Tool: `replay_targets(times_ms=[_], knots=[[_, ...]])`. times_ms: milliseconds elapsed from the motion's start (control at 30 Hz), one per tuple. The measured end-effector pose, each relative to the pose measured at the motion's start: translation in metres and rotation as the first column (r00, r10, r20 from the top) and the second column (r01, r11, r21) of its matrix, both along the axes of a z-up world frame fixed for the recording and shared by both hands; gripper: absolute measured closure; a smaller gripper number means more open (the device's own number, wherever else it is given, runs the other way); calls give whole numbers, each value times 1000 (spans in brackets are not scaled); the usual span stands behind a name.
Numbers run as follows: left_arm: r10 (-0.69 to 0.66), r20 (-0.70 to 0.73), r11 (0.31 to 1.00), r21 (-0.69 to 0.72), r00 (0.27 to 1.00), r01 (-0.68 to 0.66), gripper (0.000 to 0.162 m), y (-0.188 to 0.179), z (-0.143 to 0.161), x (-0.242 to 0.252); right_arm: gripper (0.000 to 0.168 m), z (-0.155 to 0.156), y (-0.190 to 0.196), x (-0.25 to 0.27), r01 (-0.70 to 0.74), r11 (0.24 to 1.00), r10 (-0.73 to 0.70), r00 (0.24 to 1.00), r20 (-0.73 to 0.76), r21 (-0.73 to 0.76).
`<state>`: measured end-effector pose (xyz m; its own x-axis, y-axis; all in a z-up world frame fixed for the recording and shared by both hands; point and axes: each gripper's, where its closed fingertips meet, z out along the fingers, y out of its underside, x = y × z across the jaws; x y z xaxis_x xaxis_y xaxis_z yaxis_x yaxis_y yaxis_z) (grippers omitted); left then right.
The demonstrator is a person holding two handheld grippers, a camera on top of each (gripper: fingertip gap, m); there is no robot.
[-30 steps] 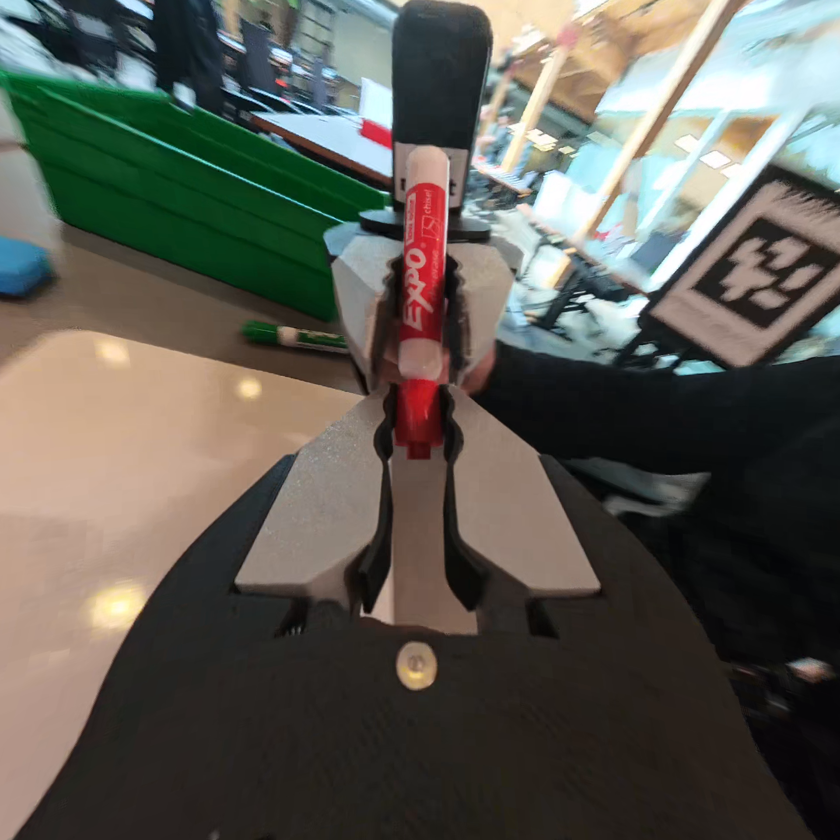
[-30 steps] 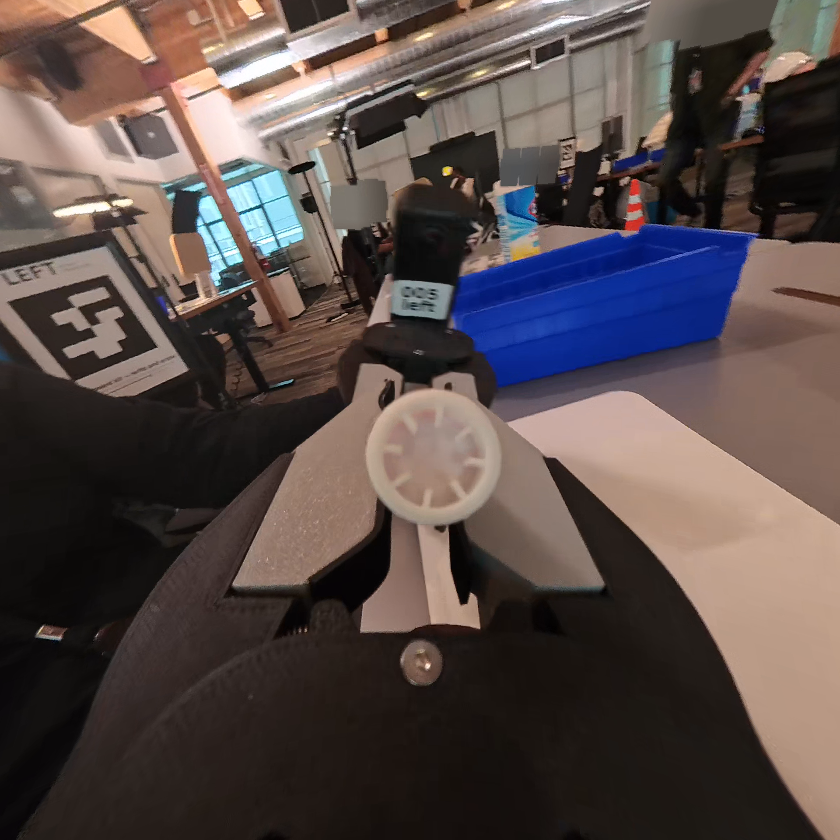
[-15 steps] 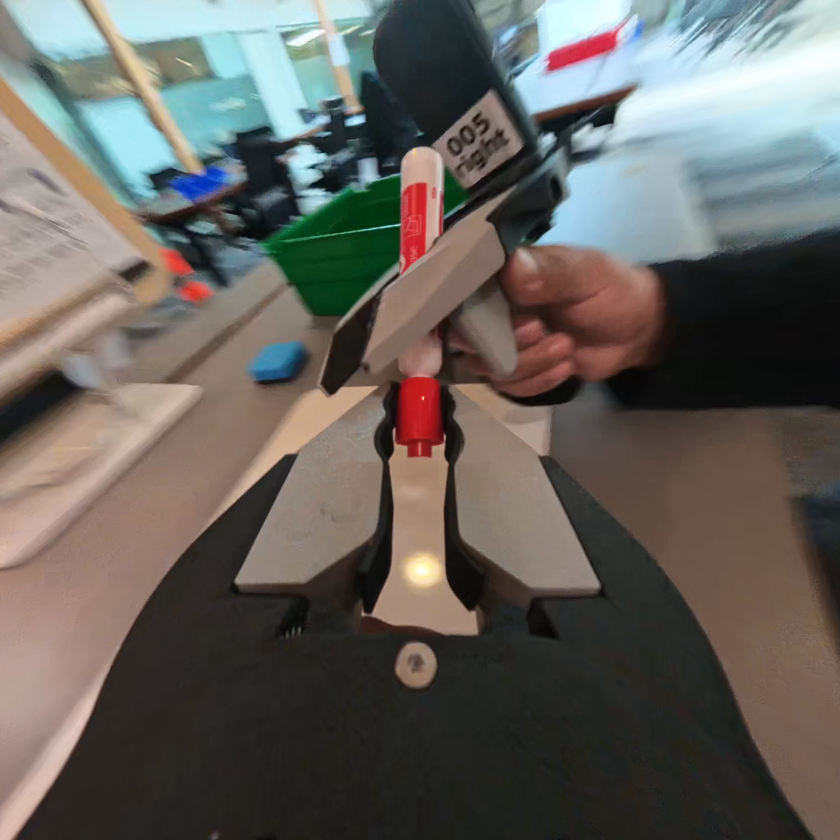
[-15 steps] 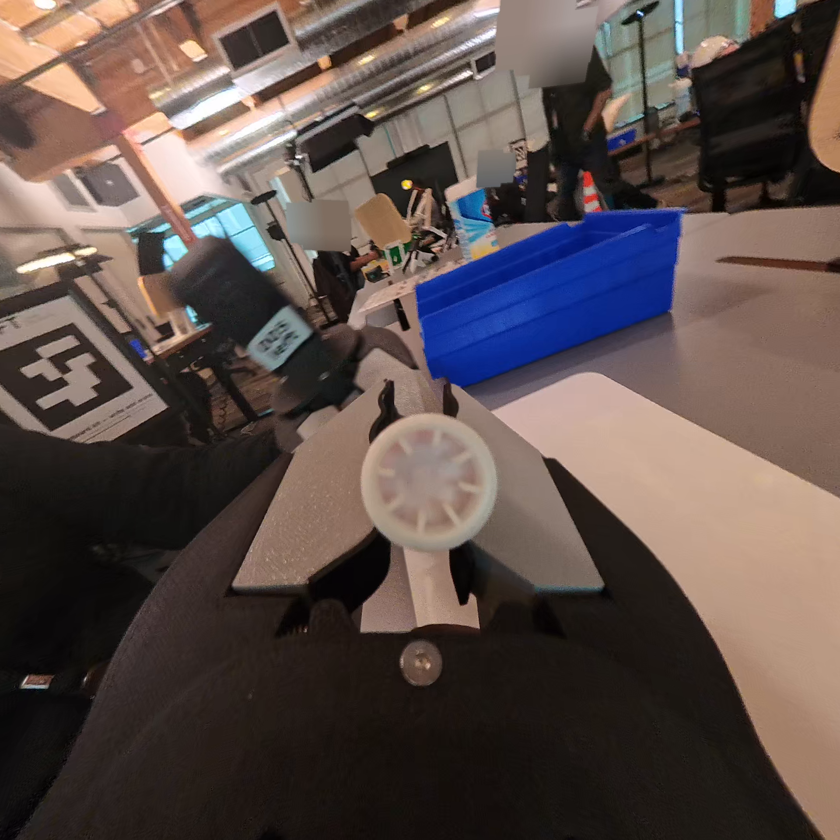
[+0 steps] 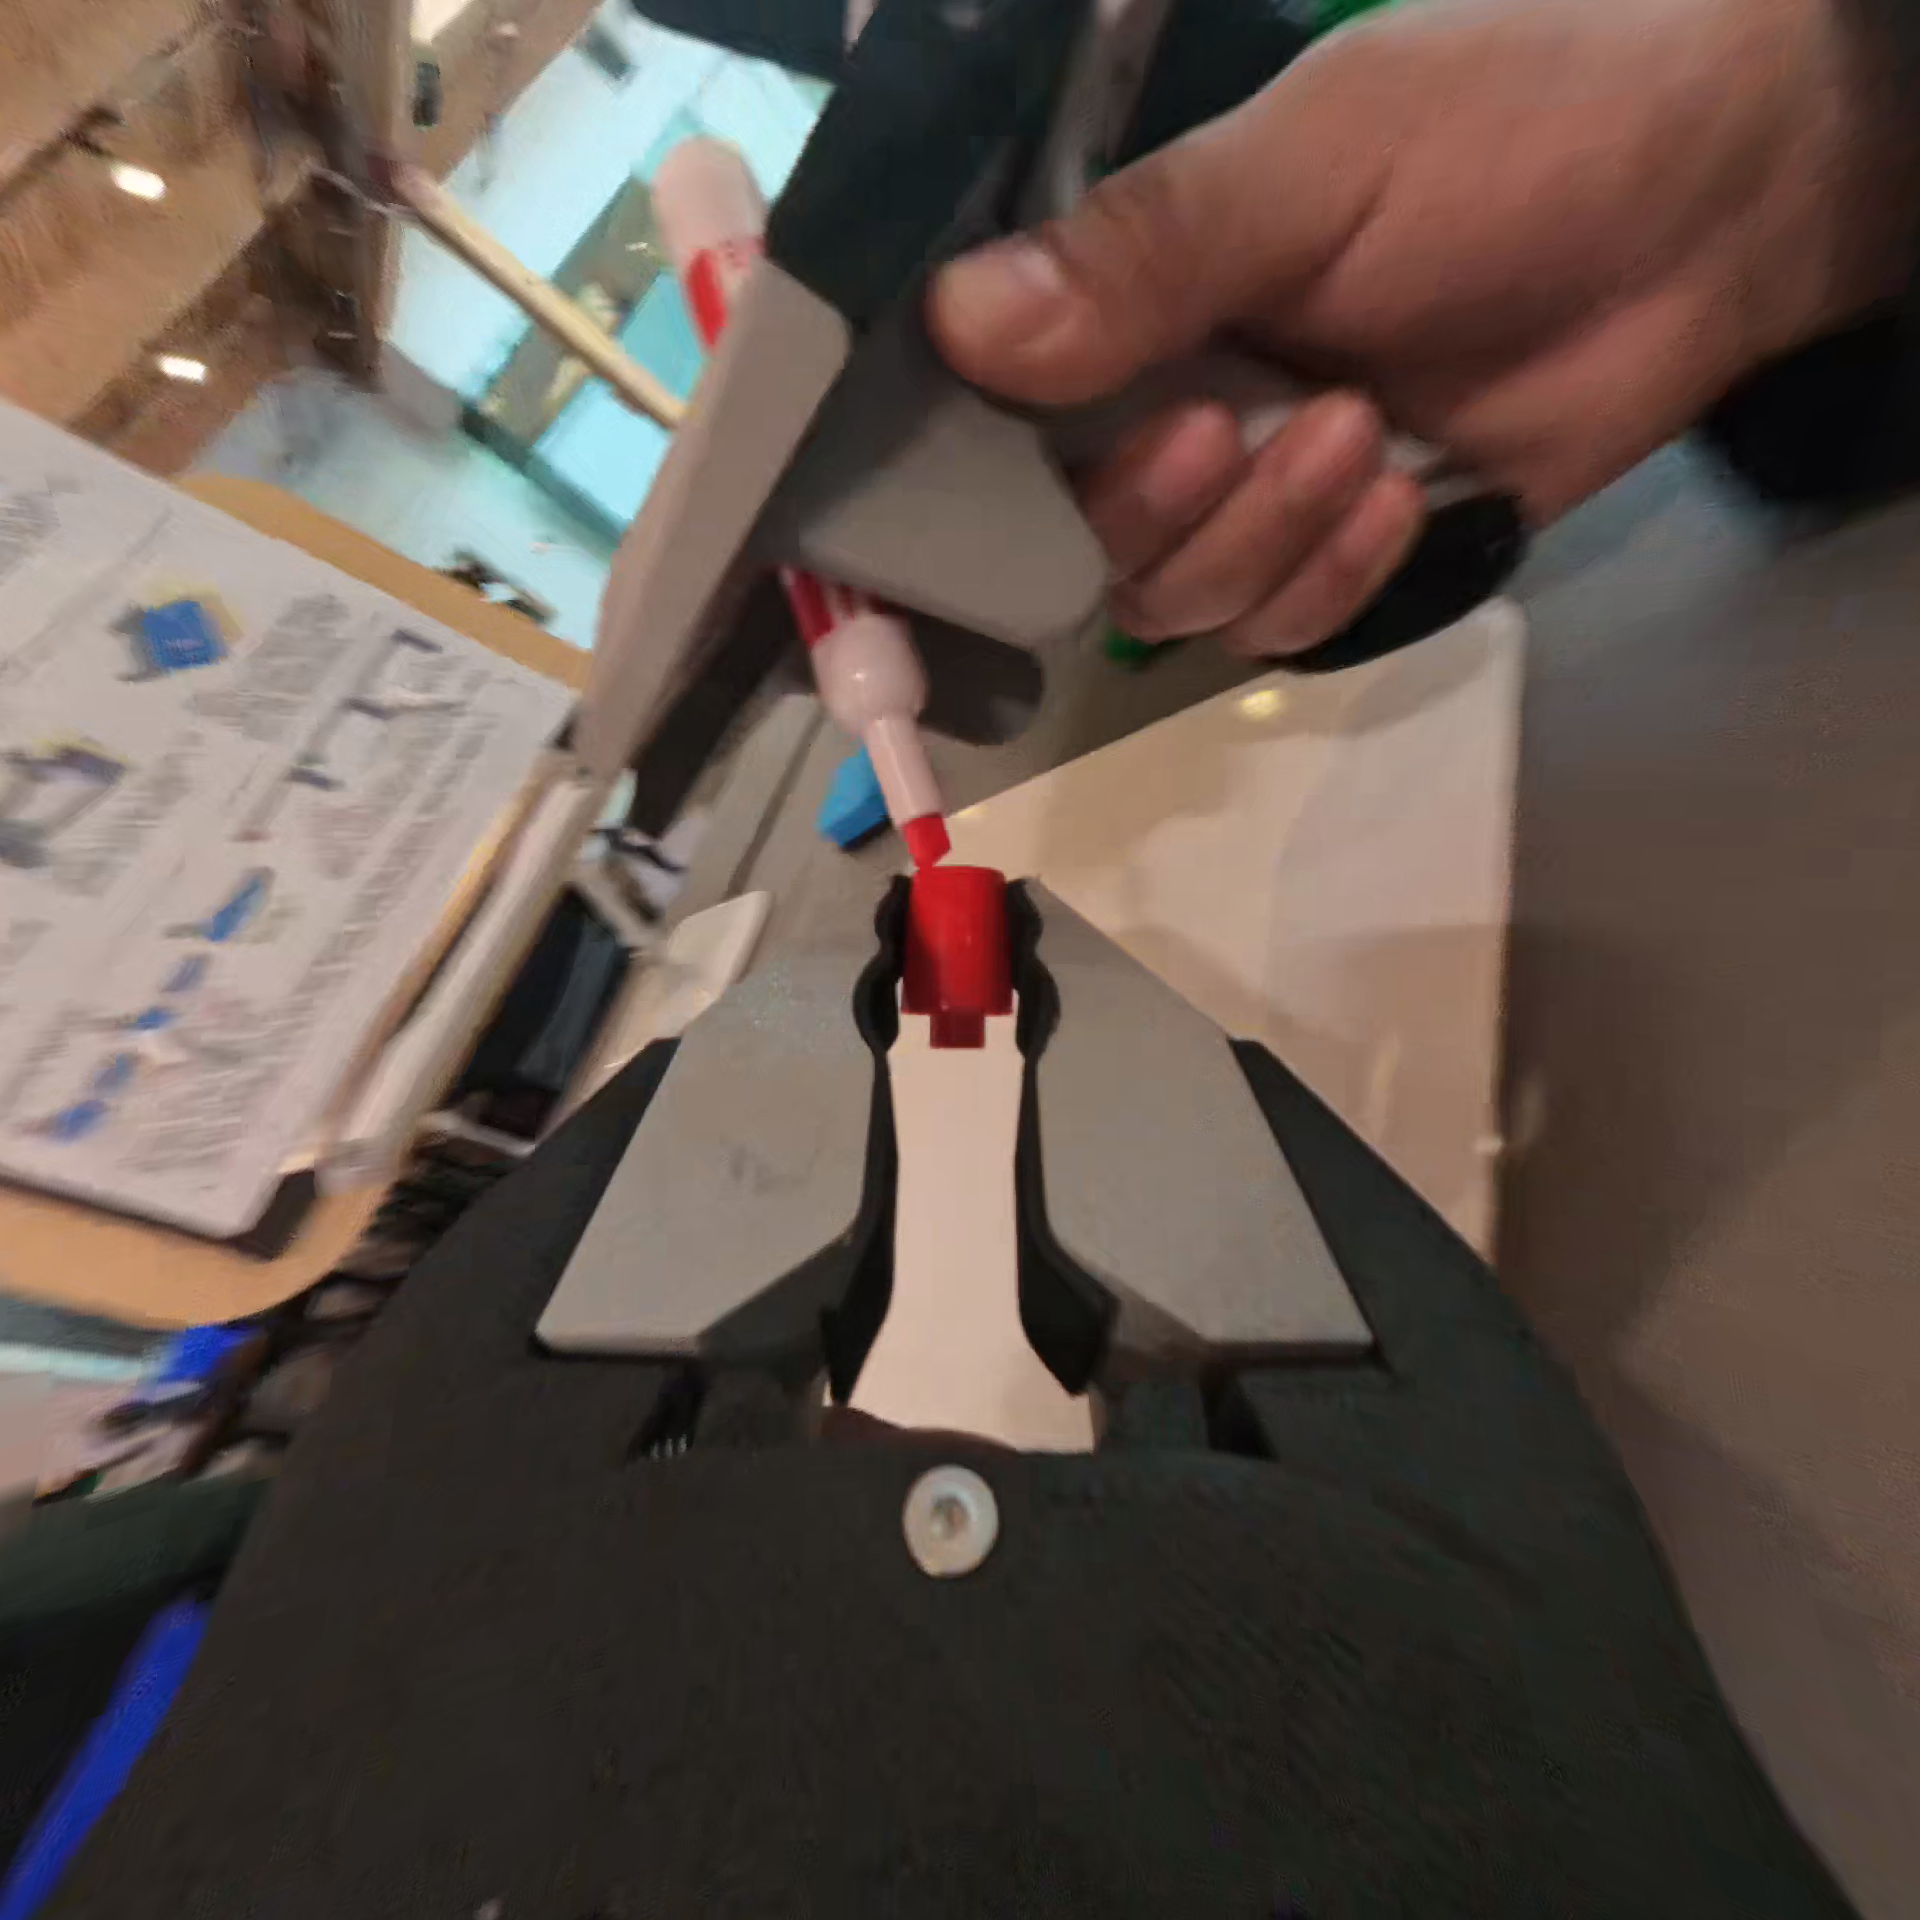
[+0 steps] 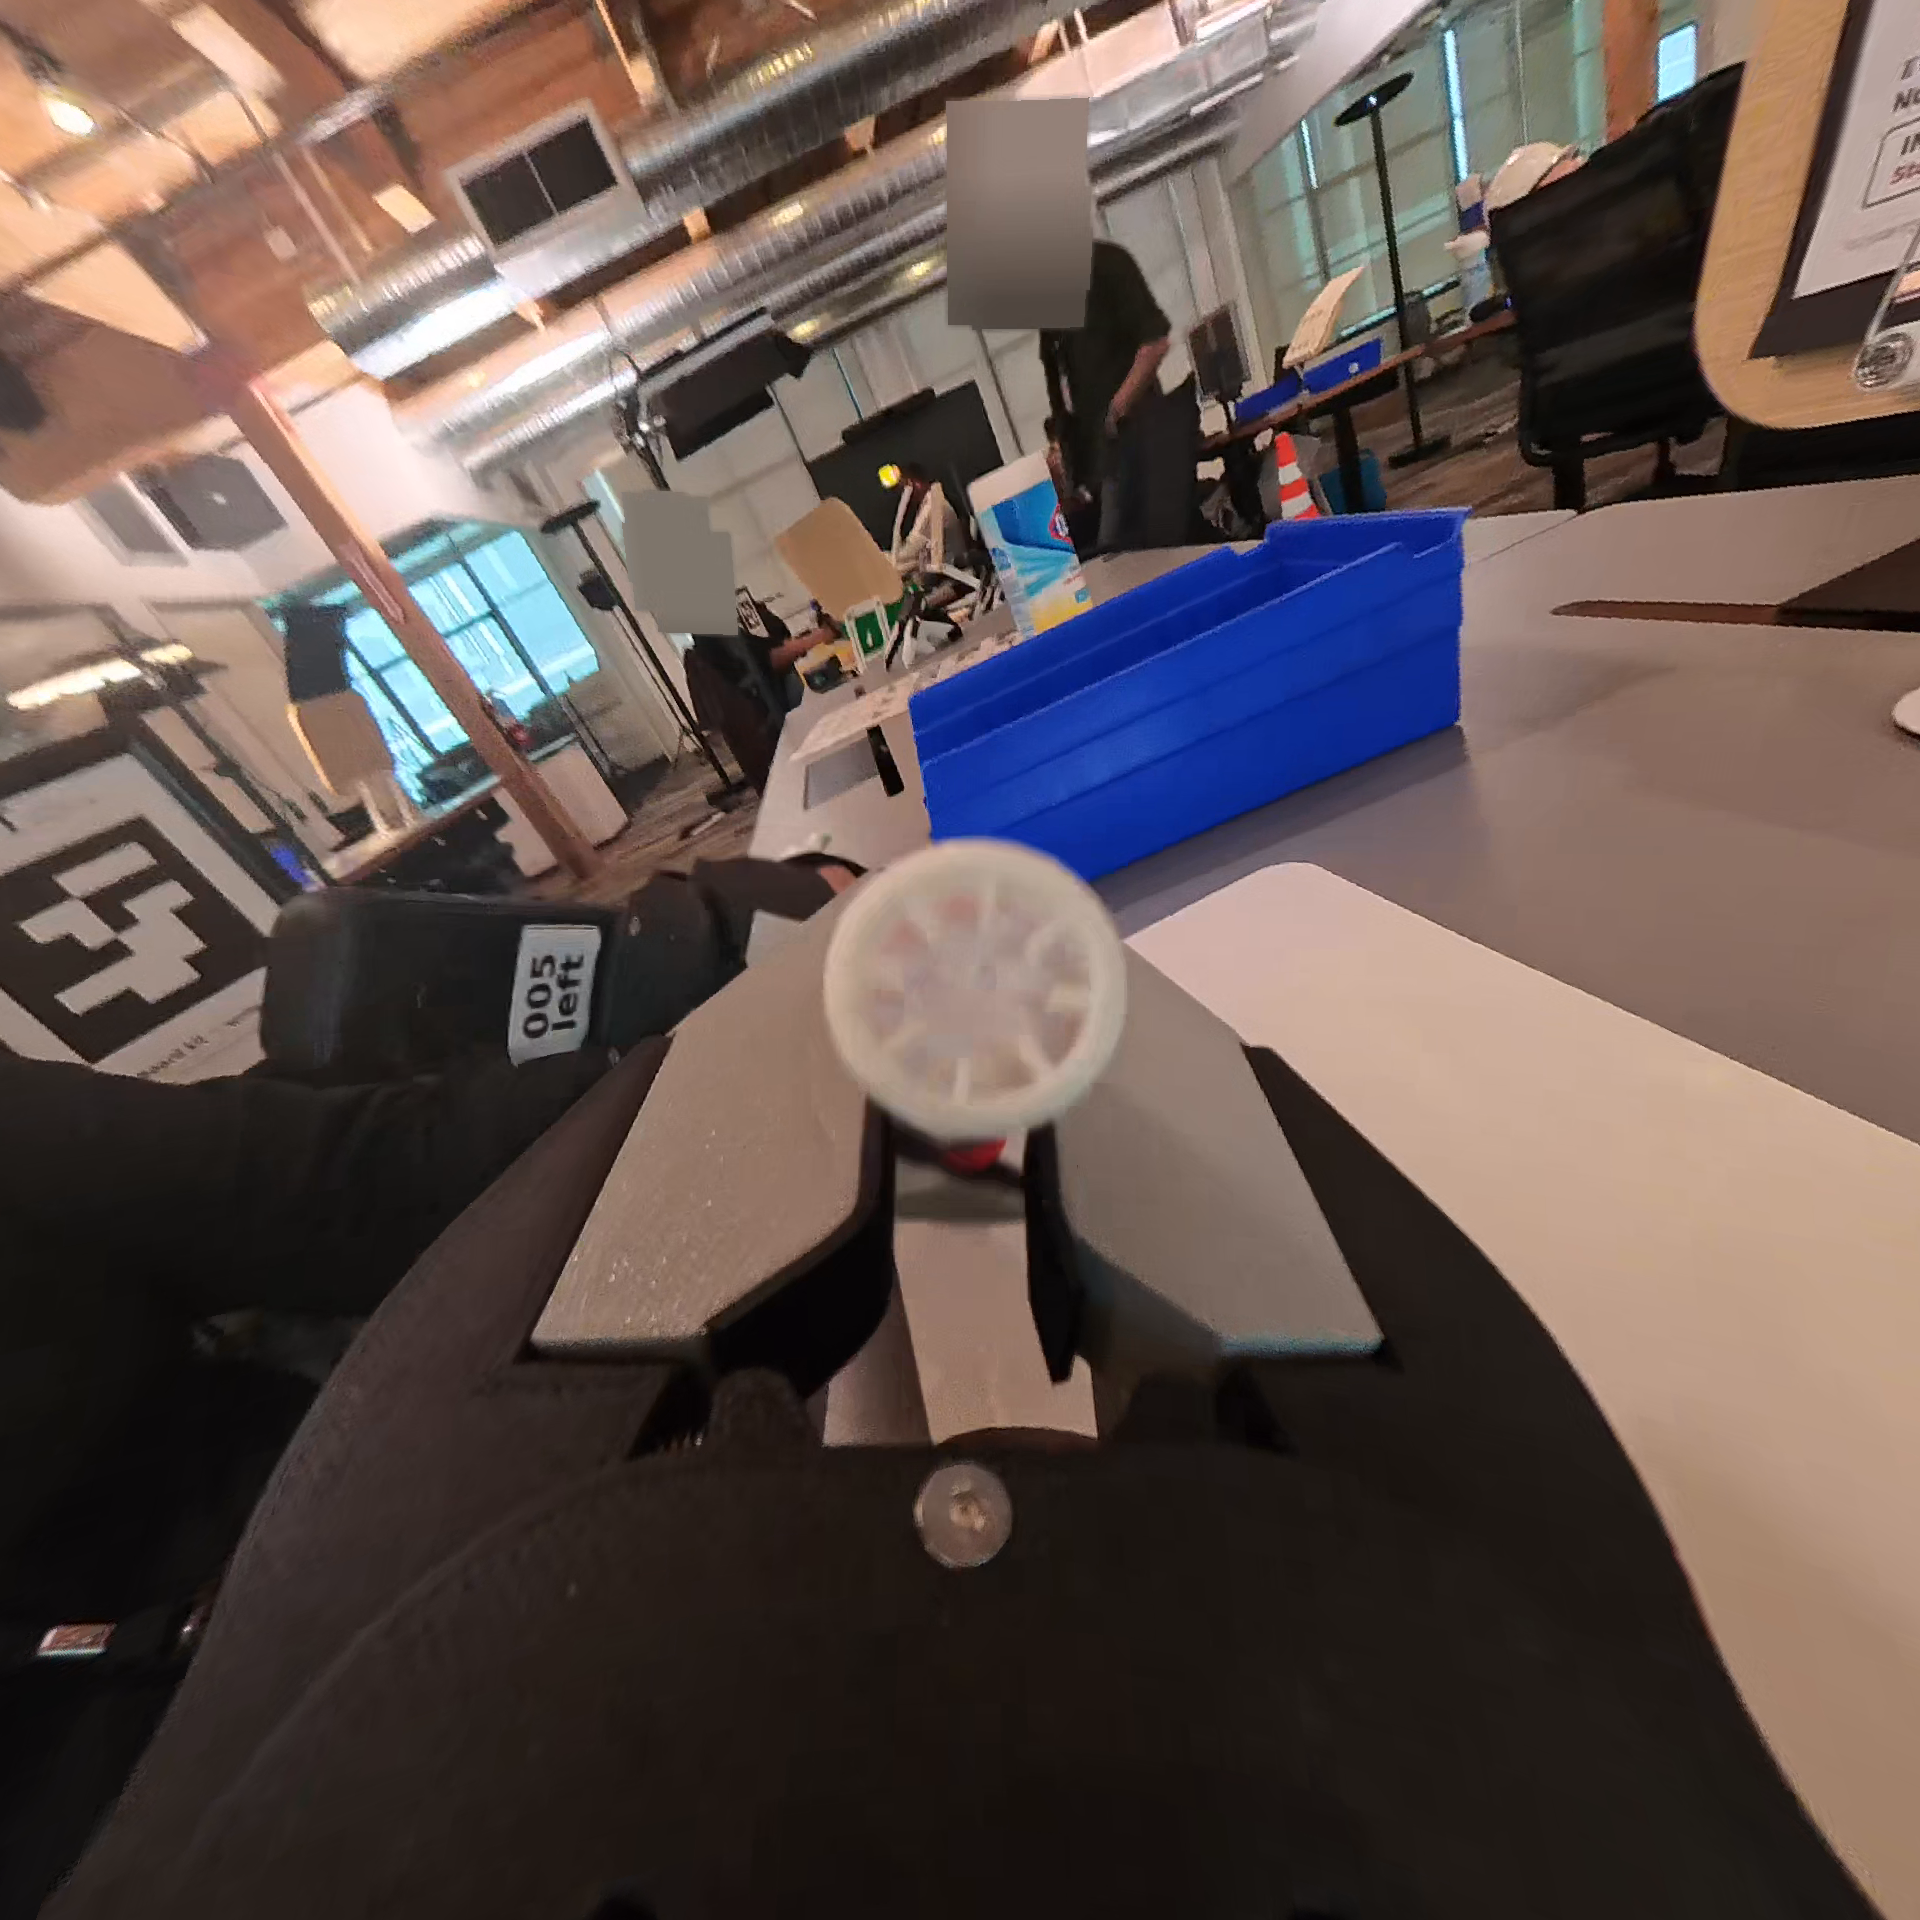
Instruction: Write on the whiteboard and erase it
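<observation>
In the left wrist view my left gripper (image 5: pixel 954 920) is shut on the red marker cap (image 5: pixel 954 956). The other gripper (image 5: pixel 831 499), held by a hand (image 5: pixel 1403 312), grips the red-and-white marker (image 5: pixel 883 696) tilted, with its bare red tip (image 5: pixel 925 836) just above the cap's mouth. The whiteboard (image 5: pixel 1299 883) lies flat below both. In the right wrist view my right gripper (image 6: pixel 971 1049) is shut on the marker, whose white butt end (image 6: pixel 975 1003) faces the camera. The whiteboard (image 6: pixel 1507 1122) is to its right and the left gripper's black handle (image 6: pixel 416 987) to its left.
A blue eraser (image 5: pixel 854 810) lies on the grey table (image 5: pixel 1714 987) beyond the whiteboard, and a bit of a green marker (image 5: pixel 1127 649) shows under the hand. A printed board (image 5: pixel 208 831) stands at the left. A blue bin (image 6: pixel 1195 696) sits behind the whiteboard. People stand far behind.
The cap has come off the marker: it stays in my left gripper while the right gripper has drawn the marker out and tilted it. Both views have swung round.
</observation>
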<state>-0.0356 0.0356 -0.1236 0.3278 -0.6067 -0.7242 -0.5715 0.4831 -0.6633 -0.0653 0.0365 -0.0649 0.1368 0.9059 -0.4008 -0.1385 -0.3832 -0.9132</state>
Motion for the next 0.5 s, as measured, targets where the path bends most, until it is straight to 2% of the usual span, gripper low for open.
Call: replay_targets(times_ms=[33, 67, 133, 200, 367, 500], knots=[[-52, 37, 993, -107, 998, 56, 146, -8, -4, 7, 149, 0, 1, 2, 6, 1000, -6, 1000, 3, 3], [-50, 63, 985, -161, 997, 60, 146, -7, -4, 7, 149, -1, 3, 3, 25, 1000, -26, 999, 20, 17], [18, 86, 991, -137, 996, -6, 146, 8, 2, -2, 150, -1, 1, 2, 24, 999, -25, 999, 26, 29], [24, 90, 979, -205, 996, -5, 146, 10, -3, -7, 150, -2, 1, 0, 28, 999, -29, 999, 42, 43], [135, -28, 969, -206, 990, -138, 146, 32, -26, -22, 149, -4, 7, 2, 80, 994, -84, 994, 68, 69], [238, -66, 955, -167, 969, -246, 146, 48, -31, -33, 149, -2, 19, 14, 162, 984, -166, 985, 52, 68]])
